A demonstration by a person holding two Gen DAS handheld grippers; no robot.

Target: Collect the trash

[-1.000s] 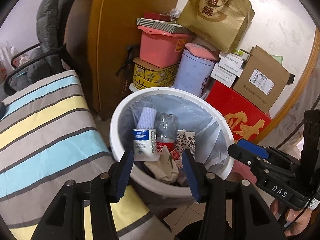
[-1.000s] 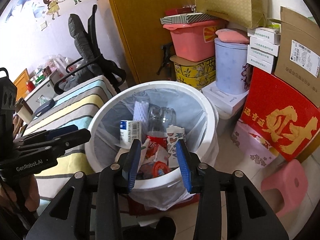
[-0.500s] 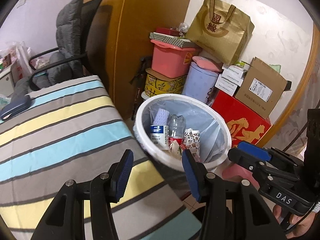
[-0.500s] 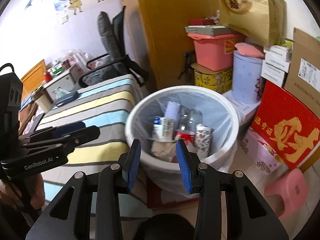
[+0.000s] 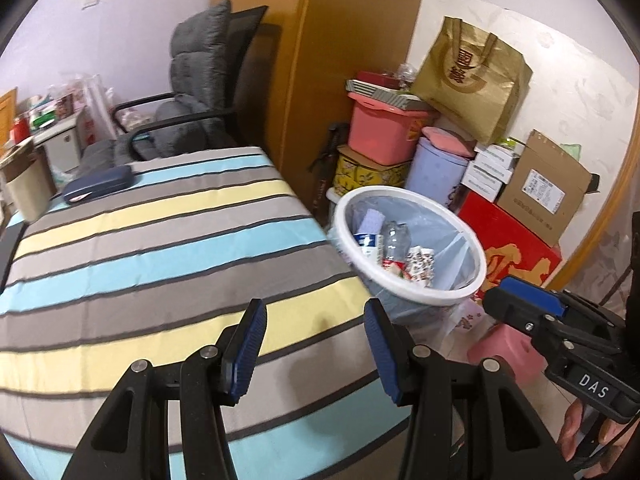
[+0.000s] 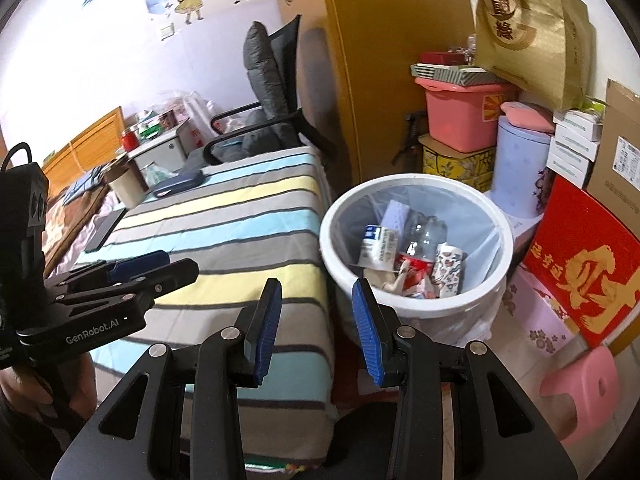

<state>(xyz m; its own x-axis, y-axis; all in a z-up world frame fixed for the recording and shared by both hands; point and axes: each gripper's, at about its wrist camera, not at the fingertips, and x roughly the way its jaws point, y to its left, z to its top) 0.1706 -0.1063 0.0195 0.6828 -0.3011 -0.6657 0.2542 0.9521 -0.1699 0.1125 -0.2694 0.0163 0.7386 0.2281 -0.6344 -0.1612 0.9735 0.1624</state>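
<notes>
Standing beside the striped bench (image 6: 224,216), at two o'clock of the left gripper (image 5: 312,344), is the round white plastic trash bin (image 6: 416,304), lined with a translucent bag. Inside lie a clear plastic bottle (image 6: 426,236), a white-and-blue carton (image 6: 378,246) and crumpled wrappers (image 6: 450,272). Both the left gripper and the right gripper (image 6: 314,320) are empty, blue pads parted about halfway, nothing between them. A dark blue case (image 5: 98,190) rests on the bench at ten o'clock. A pink stool (image 6: 584,384) sits on the floor at four o'clock.
</notes>
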